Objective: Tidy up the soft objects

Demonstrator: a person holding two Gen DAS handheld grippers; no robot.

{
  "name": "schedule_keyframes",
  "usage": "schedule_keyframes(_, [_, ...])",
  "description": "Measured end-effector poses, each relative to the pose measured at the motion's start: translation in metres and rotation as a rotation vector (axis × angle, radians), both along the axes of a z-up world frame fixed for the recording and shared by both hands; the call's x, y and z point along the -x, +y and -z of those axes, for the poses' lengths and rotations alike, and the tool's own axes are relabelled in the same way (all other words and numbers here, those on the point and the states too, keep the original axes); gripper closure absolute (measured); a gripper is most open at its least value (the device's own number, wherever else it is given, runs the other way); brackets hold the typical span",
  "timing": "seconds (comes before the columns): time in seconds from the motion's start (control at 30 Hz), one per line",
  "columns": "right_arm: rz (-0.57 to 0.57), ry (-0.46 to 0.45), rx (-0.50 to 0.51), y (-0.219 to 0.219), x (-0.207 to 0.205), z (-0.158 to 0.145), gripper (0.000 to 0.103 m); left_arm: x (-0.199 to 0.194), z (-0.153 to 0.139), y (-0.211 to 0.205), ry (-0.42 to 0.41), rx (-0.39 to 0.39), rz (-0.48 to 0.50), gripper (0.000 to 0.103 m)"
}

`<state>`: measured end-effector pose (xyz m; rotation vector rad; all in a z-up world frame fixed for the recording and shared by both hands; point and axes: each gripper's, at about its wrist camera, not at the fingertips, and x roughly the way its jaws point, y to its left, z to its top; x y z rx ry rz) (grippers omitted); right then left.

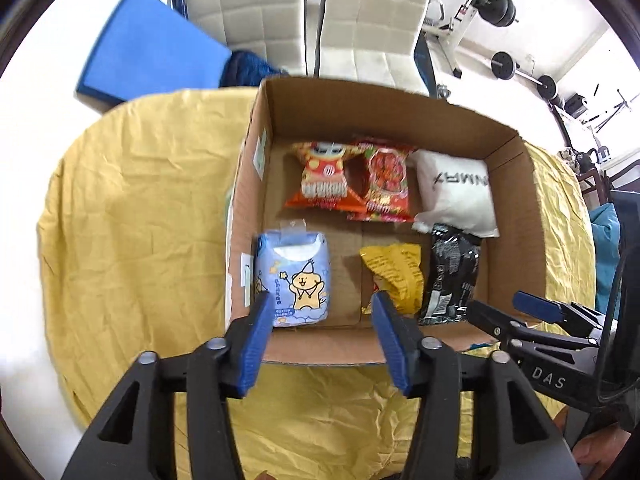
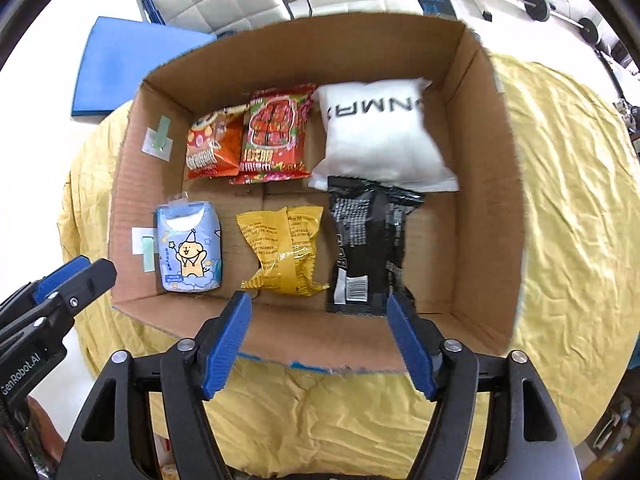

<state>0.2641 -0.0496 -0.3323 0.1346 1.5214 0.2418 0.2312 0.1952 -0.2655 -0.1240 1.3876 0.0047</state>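
A yellow cloth [image 1: 132, 208] covers the counter under an open cardboard box [image 1: 516, 184]. From my left wrist, my left fingers [image 1: 320, 312] gape wide and empty; the blue tissue pack [image 1: 296, 276] lies just past the left one, the yellow packet [image 1: 396, 272] past the right. From my right wrist, my right fingers [image 2: 320, 312] spread empty, the yellow packet [image 2: 284, 252] and black packet [image 2: 368, 244] just beyond them, the white pillow pack [image 2: 380, 136] farther on.
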Motion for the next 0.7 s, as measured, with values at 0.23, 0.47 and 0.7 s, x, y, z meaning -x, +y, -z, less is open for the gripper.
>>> schedule_keyframes(0.23, [0.014, -0.061, 0.012, -0.016, 0.012, -0.043, 0.003, 0.004, -0.024, -0.014, -0.07, -0.038, 0.0, 0.006])
schedule_keyframes(0.47, [0.034, -0.119, 0.059, -0.031, 0.017, -0.072, 0.0, 0.006, -0.033, -0.018, -0.095, -0.038, -0.013, 0.005])
schedule_keyframes(0.7, [0.042, -0.134, 0.067, -0.037, 0.021, -0.084, 0.0, 0.011, -0.043, -0.02, -0.118, -0.045, -0.021, 0.005])
